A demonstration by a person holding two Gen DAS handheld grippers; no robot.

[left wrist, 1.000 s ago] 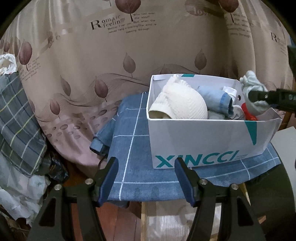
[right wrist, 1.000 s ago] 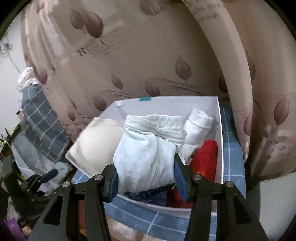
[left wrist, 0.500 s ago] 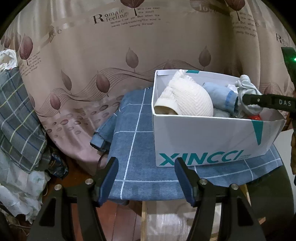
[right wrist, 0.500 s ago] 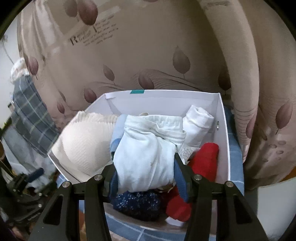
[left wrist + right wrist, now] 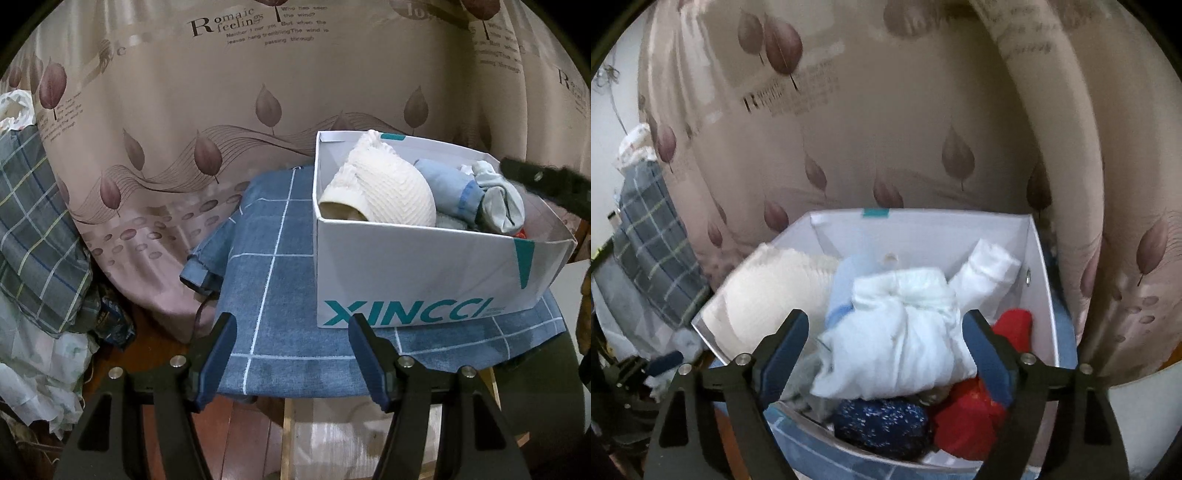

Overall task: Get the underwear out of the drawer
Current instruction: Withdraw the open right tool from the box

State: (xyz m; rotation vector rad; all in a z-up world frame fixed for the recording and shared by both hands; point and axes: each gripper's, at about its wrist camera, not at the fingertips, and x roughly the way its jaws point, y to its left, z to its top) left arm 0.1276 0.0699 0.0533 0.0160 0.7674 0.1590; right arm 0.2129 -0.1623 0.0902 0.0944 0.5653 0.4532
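Underwear (image 5: 897, 332), pale and bundled, lies in the white box (image 5: 1039, 266) between your right gripper's (image 5: 886, 354) opening jaws, untouched; your left gripper (image 5: 290, 354) hangs wide, empty.

The right gripper (image 5: 884, 354) angles downward with jaws opening, while the left gripper (image 5: 290, 354) hangs open, empty.
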